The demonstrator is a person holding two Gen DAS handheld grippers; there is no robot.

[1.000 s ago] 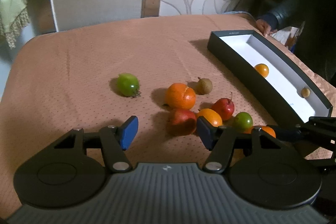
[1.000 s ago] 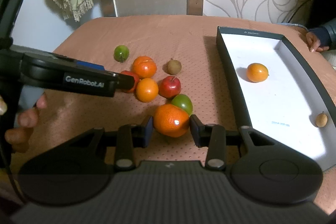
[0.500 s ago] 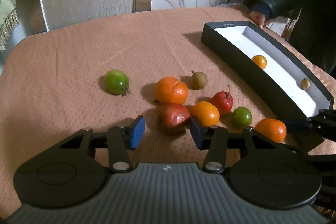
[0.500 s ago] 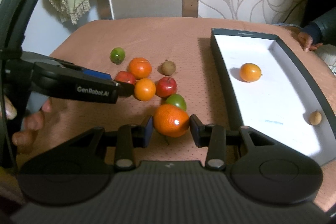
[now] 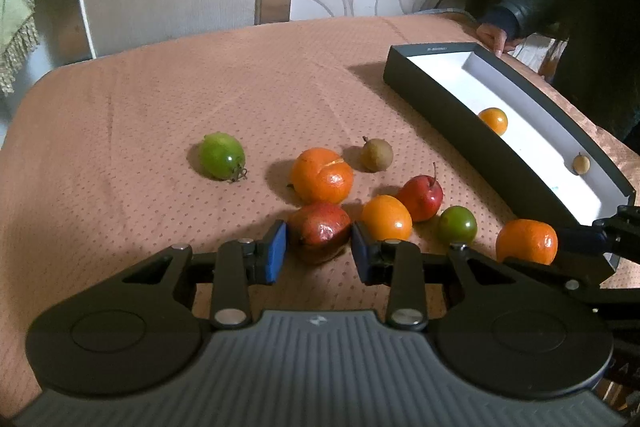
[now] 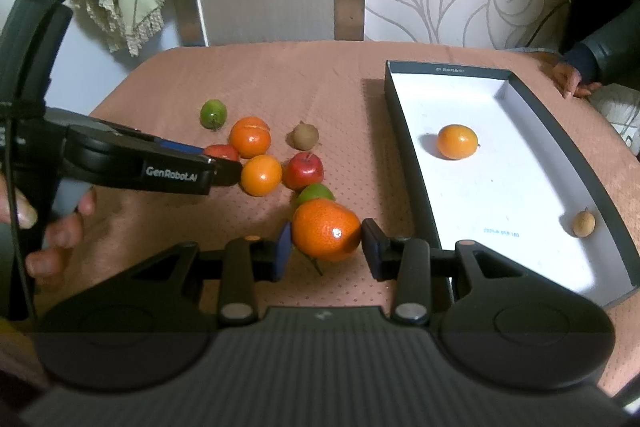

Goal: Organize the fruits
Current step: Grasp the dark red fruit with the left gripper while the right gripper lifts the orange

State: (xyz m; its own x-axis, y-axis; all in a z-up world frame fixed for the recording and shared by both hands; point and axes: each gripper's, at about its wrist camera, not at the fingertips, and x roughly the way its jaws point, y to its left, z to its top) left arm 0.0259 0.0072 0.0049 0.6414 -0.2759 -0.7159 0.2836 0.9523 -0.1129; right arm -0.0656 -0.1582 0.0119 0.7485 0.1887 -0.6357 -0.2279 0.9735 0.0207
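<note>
Change since a second ago: the left gripper (image 5: 319,251) has been narrowed and brought up around the dark red fruit (image 5: 320,230); the right gripper (image 6: 326,248) has been kept around the big orange (image 6: 325,229), with the box seen from slightly further back.
Writing: "GenRobot.AI" is read in pale letters on the side of the left tool in the right wrist view; small print is seen on the far wall of the box (image 6: 448,70) and a small blue print on its white floor (neither can be made out).
Left gripper: spread partway, the dark red fruit set between the blue pads, both close against it; whether it is actually pinched cannot be told.
Loose fruit on the tablecloth (image 5: 160,107), left to right: a green fruit (image 5: 222,155), a peel-split orange (image 5: 322,175), a brown fruit (image 5: 377,155), a small orange (image 5: 386,218), a red apple (image 5: 421,193), a green round fruit (image 5: 457,225).
Right gripper: the left pad is seen at the big orange's skin, the right pad just at its edge (a firm pinch cannot be confirmed); the fruit sits just beside the box's near corner.
Box contents: one orange (image 6: 457,141) mid-floor, one small tan fruit (image 6: 583,224) near the right wall.
</note>
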